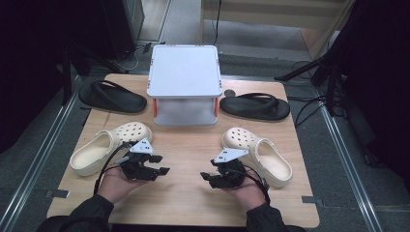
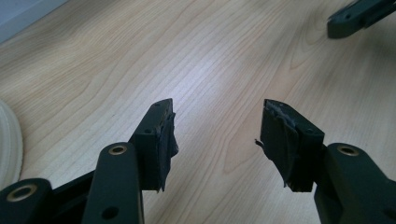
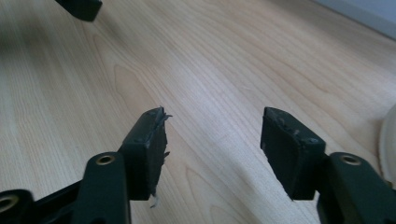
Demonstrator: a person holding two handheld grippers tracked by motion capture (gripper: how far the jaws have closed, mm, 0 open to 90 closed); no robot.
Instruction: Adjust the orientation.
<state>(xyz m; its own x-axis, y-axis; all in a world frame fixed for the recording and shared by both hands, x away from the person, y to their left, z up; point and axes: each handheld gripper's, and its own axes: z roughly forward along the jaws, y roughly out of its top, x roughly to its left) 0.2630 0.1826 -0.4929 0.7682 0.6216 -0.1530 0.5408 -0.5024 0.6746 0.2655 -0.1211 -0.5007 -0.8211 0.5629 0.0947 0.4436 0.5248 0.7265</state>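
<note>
Both tongs sit low over the wooden table (image 1: 188, 193), one in each of your hands, tips turned toward each other across a bare stretch of board. Your left gripper (image 1: 160, 165) has its jaws standing well apart with nothing between them; in the left gripper view (image 2: 217, 140) you see plain wood grain in the gap, and the tip of the other tool at the upper right corner. Your right gripper (image 1: 207, 177) is the same: jaws spread, nothing held, with bare board between them in the right gripper view (image 3: 212, 144). Nearest your left tool lies a cream clog (image 1: 104, 145), just beside it on the outer side, toe pointing toward the box. Its mate, the second cream clog (image 1: 261, 154), lies just beside your right tool, also toe toward the box. Neither clog is touched by the jaws. At the far middle of the table stands a white box (image 1: 183, 84) with its lid on. A black flip-flop (image 1: 112, 96) lies to the left of that box, and another black flip-flop (image 1: 255, 106) lies to its right.
</note>
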